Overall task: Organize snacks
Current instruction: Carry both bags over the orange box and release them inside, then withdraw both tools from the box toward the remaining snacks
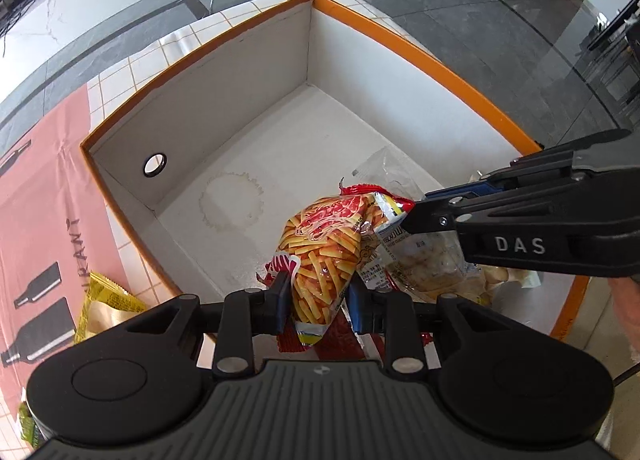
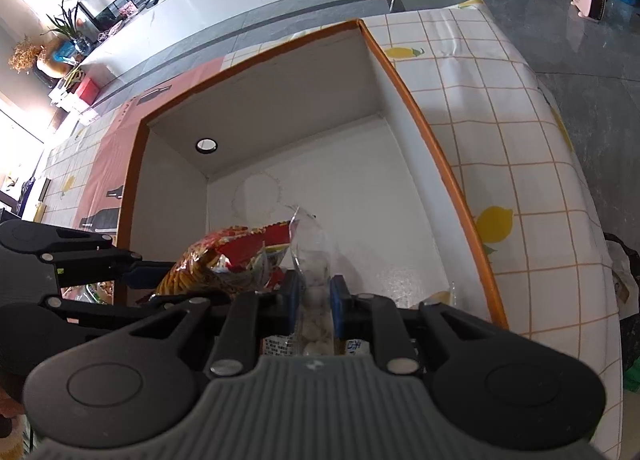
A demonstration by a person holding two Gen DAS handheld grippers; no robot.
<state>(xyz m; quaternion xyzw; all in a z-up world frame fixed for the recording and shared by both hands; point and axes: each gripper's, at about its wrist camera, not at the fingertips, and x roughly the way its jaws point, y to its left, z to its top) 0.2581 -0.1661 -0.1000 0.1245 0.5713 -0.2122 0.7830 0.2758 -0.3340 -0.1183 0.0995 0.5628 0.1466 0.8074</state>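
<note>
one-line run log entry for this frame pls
phase: placing snacks | left gripper: shut on fries bag | right gripper: shut on clear packet | both over orange-rimmed box | yellow packet outside on table

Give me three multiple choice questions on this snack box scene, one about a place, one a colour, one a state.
1. Where is the yellow packet?
A. inside the box
B. on the tablecloth outside the box
C. in a gripper

2. What colour is the box rim?
A. orange
B. green
C. blue

3. What is the left gripper doing?
A. hanging open
B. clamping the fries bag
C. clamping the box wall

Answers: 1 B, it lies left of the box; 2 A, an orange edge; 3 B, both pads press the bag.
</note>
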